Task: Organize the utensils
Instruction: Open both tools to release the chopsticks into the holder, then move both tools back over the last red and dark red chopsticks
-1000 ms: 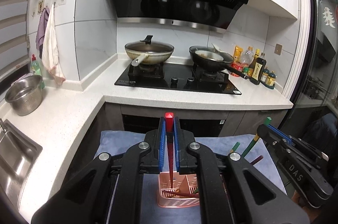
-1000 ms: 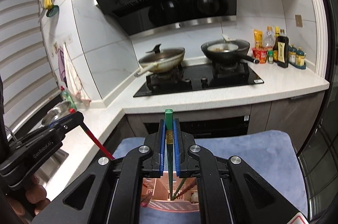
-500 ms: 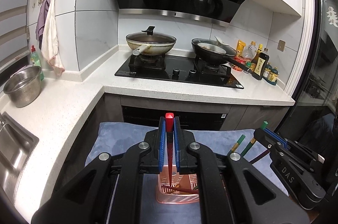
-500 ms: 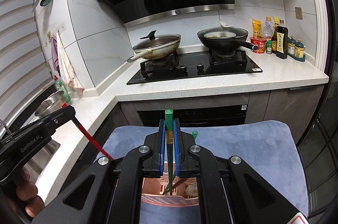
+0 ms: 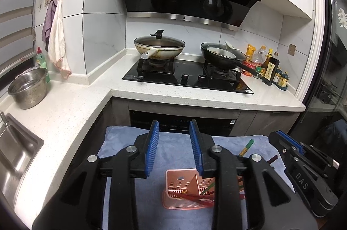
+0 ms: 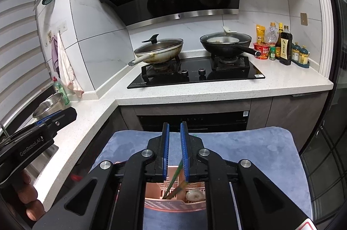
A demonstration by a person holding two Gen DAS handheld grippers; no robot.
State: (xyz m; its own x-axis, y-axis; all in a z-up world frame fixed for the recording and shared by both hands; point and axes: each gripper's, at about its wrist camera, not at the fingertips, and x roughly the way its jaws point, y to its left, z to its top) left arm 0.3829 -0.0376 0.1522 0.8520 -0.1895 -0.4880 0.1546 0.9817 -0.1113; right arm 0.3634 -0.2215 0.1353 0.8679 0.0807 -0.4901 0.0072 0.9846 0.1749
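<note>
A pink slotted utensil holder [image 5: 184, 193] stands on a blue-grey cloth [image 5: 121, 143]; it also shows in the right wrist view [image 6: 173, 201]. My left gripper [image 5: 174, 147] is open and empty above it. A red chopstick [image 5: 190, 197] lies inside the holder. My right gripper [image 6: 174, 149] is open, with a green chopstick [image 6: 176, 173] leaning loose in the holder between its fingers. More chopsticks [image 5: 246, 146] stick up from the holder's right side. The right gripper also shows in the left wrist view [image 5: 303, 169], and the left gripper in the right wrist view [image 6: 39, 132].
White L-shaped counter [image 5: 71, 104] with a steel bowl [image 5: 28, 89] and sink [image 5: 15, 154] on the left. A black hob [image 5: 186, 78] carries two woks. Sauce bottles [image 5: 269, 67] stand at the right. The cloth [image 6: 260, 154] extends to the right.
Both grippers opened. The red chopstick dropped from the left gripper into the holder; the green chopstick left the right gripper's grip and leans in the holder.
</note>
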